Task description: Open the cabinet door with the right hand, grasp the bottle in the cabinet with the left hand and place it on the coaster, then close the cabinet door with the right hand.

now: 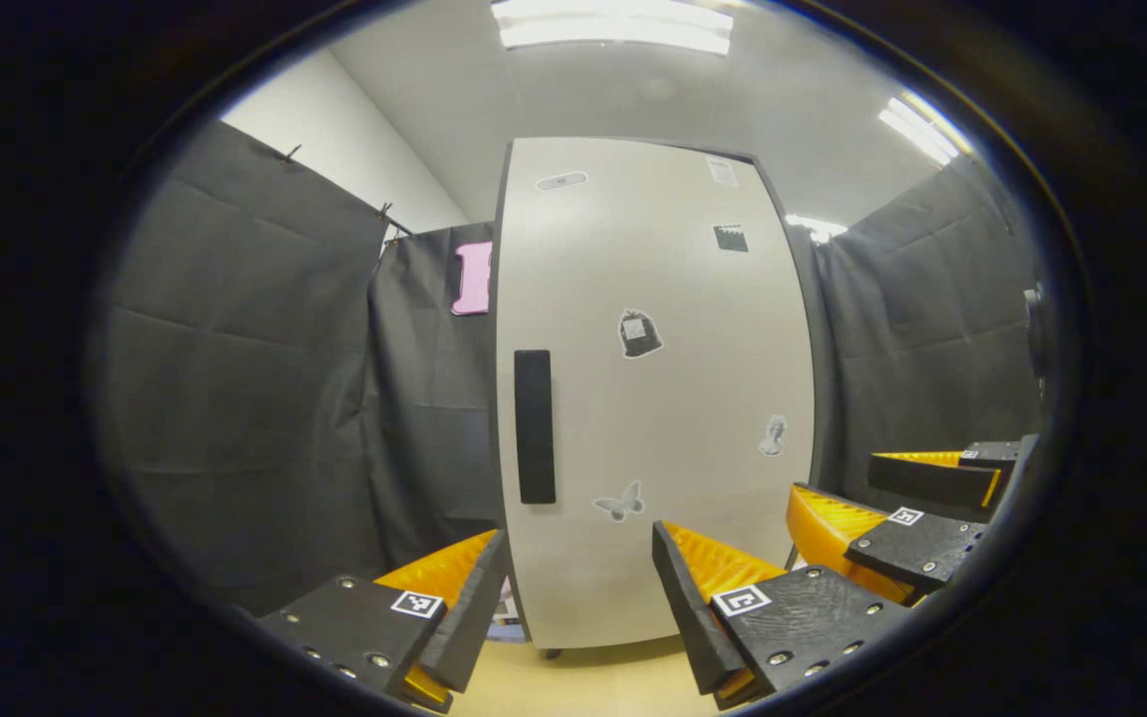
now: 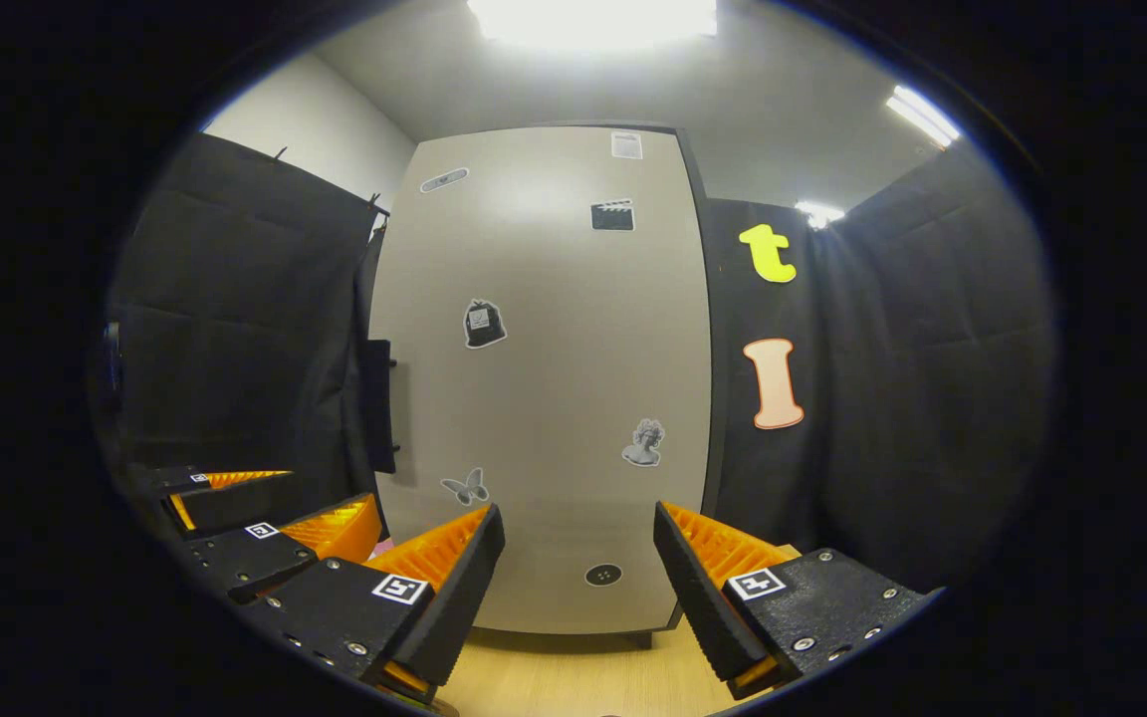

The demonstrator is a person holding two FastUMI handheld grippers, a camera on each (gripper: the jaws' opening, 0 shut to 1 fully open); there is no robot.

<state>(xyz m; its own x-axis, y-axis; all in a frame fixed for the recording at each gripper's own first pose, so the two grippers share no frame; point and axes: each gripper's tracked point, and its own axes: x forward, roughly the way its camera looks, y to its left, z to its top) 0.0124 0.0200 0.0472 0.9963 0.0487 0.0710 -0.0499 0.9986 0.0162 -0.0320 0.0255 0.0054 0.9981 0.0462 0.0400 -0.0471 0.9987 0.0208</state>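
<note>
The cabinet door (image 1: 653,398) is closed, its black handle (image 1: 534,426) at nine o'clock. The left gripper (image 1: 578,607) and right gripper (image 2: 578,588) both have jaws wide apart, holding nothing.

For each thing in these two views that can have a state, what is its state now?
cabinet door: closed, upright, untouched.
door handle: free, no gripper on it.
left gripper: jaws open, empty, facing the door, short of it.
right gripper: jaws open, empty, facing the door, short of it.
ceiling lights: on.
</note>
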